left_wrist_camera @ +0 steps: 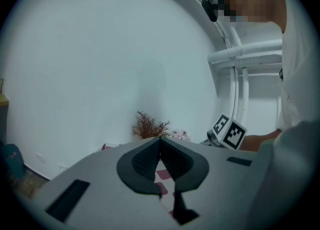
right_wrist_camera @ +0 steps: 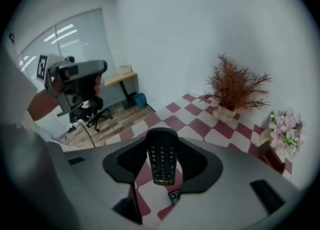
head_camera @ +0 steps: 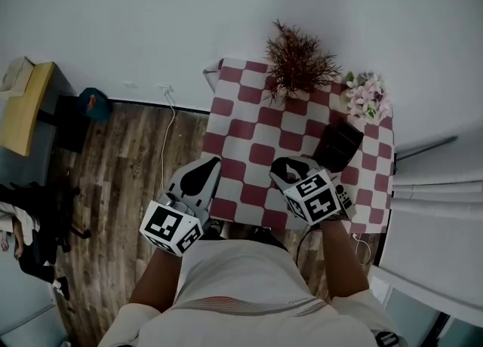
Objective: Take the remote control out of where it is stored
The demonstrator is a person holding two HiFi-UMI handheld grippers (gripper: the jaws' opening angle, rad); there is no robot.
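Remote control (right_wrist_camera: 161, 156): clamped in right gripper (right_wrist_camera: 162, 141), lifted off the table, over the near right part of the checkered cloth (head_camera: 249, 130).
- Long axis running along the jaws, pointing away from the hand.
- Button face turned up toward the gripper's own camera, coloured keys at the end nearest the gripper body, rounded far end just past the jaw tips.
- Pads pressing on both long edges, jaws spread fairly wide to span the remote's width.

Relation for the coming move: dark open box (head_camera: 337, 145) just beyond the right gripper and slightly to its right, on the far right of the table.
- Near the pink flowers (head_camera: 367, 96), right of the dried plant (head_camera: 298, 59).
- Probably the storage place. Remote not inside it, so extraction judged done or nearly so.
- Bare cloth to the left and far side, free for a set-down if wanted.

Left gripper (left_wrist_camera: 160, 141): at the near left edge of the table, partly over the wooden floor (head_camera: 113, 157), aimed about level at the far wall.
- Jaws closed tip to tip, nothing between them.
- Farther from remote and box than the right, no share in the hold.

Risk, as a guess: edge-only grip on a smooth casing, possible slip if tipped steeply.
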